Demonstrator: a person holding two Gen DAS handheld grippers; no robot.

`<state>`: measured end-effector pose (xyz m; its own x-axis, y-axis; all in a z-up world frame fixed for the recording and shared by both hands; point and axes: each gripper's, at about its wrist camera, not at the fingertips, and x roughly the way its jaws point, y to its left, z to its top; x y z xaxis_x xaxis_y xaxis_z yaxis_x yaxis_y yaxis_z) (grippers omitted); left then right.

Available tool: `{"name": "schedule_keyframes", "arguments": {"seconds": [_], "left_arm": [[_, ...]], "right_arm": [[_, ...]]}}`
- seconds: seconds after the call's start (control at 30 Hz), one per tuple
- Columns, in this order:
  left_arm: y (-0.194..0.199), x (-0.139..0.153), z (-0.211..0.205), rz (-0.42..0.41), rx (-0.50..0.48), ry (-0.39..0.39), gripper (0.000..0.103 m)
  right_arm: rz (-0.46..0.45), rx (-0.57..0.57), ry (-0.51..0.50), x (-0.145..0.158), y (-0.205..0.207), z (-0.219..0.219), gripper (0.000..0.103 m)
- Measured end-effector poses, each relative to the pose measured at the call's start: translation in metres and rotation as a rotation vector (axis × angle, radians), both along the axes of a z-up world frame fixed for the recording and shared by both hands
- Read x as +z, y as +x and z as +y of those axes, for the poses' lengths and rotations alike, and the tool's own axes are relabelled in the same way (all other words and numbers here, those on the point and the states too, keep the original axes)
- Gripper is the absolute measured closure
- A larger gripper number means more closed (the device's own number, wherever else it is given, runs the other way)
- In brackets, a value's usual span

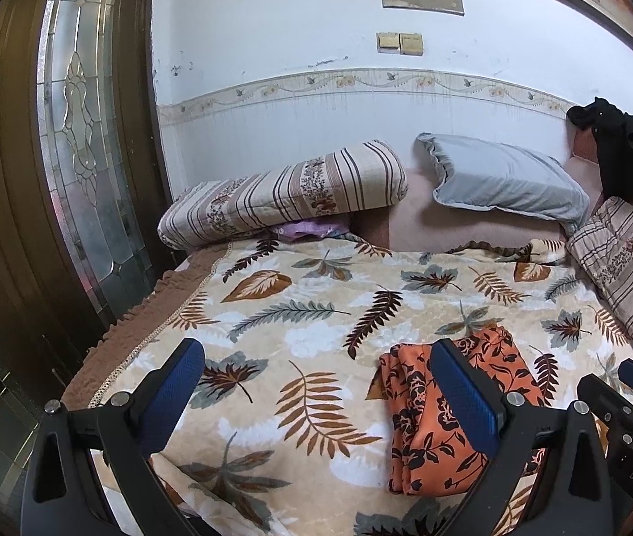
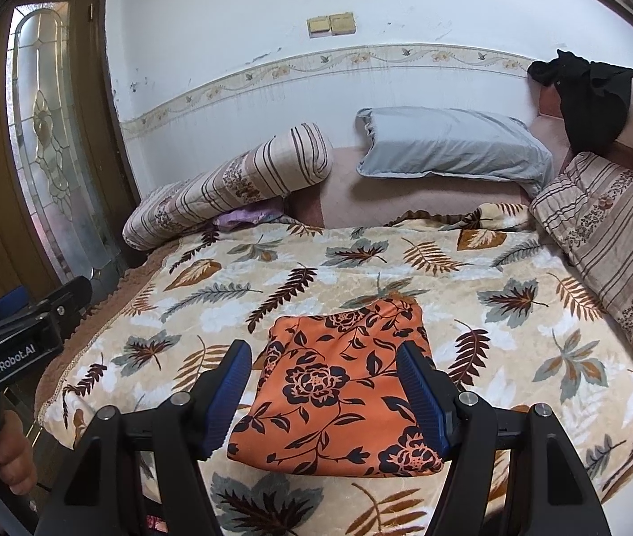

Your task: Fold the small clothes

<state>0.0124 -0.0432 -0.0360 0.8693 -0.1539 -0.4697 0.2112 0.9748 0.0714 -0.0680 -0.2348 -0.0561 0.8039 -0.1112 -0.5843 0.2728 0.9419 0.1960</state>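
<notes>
Orange cloth (image 2: 338,388) already folded into a neat packet on blanket (image 2: 517,357). Left gripper (image 1: 316,397) and right gripper (image 2: 323,395) both spread, pinching nothing. Looks basically done.

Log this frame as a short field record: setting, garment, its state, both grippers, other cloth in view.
setting: bed with leaf-print blanket
garment: orange floral cloth
state: folded into a compact rectangle, lying flat
left gripper: open, empty, left of the cloth
right gripper: open, above the cloth, not gripping
other cloth: black garment draped on headboard corner
</notes>
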Motion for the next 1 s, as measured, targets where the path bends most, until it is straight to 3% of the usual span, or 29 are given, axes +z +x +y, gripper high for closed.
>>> {"name": "schedule_keyframes", "arguments": {"seconds": [0.73,0.87,1.0], "left_arm": [[0.024,-0.024,0.006,0.052,0.007,-0.023,0.002],[0.04,-0.034,0.004,0.082,0.005,-0.021,0.002],[0.081,-0.056,0.011,0.169,0.023,-0.056,0.002]], "right_arm": [[0.076,-0.031,-0.001,-0.021,0.017,0.003,0.032],[0.081,-0.025,0.011,-0.034,0.031,-0.01,0.032],[0.074,-0.037,0.021,-0.056,0.052,-0.051,0.032]]}}
